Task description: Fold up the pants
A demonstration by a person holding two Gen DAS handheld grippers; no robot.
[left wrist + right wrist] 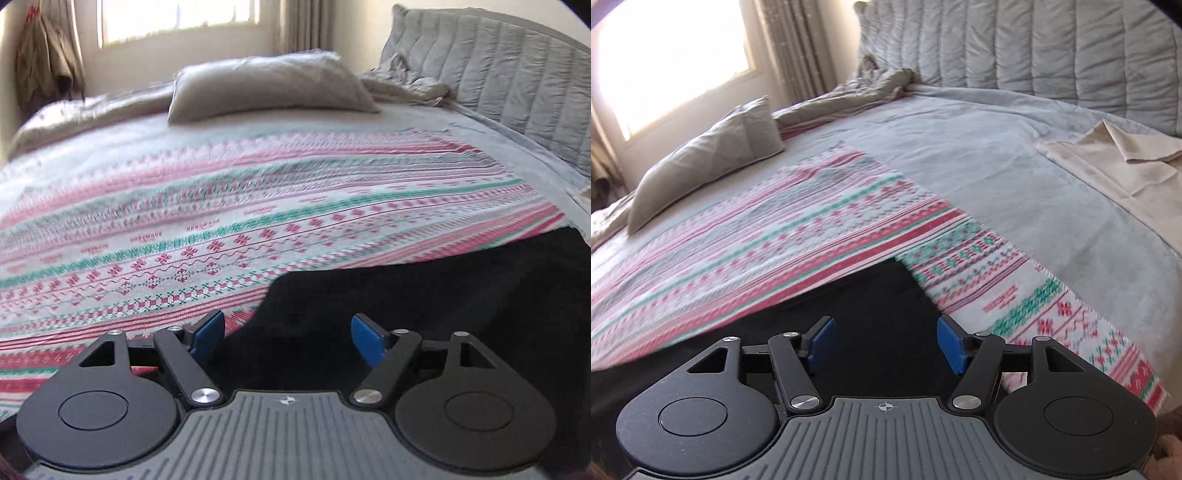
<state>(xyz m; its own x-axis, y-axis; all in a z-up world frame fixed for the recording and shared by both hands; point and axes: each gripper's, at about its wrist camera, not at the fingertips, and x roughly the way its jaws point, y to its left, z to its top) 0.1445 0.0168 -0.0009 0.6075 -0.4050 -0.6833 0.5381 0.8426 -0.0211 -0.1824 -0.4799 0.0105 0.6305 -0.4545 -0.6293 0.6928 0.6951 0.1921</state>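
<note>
Black pants (443, 302) lie flat on a patterned pink, green and white blanket (221, 221) on the bed. In the left wrist view my left gripper (288, 338) is open, its blue pads apart, hovering over the left edge of the pants. In the right wrist view the pants (857, 306) fill the lower middle and my right gripper (884, 343) is open above them, near their far right corner. Neither gripper holds anything.
A grey pillow (269, 88) lies at the far side of the bed, under a window (177, 18). A quilted grey headboard (1052, 48) stands at the right. A beige cloth (1115, 158) lies on the grey sheet (979, 147) at the right. Rumpled bedding (871, 88) sits near the headboard.
</note>
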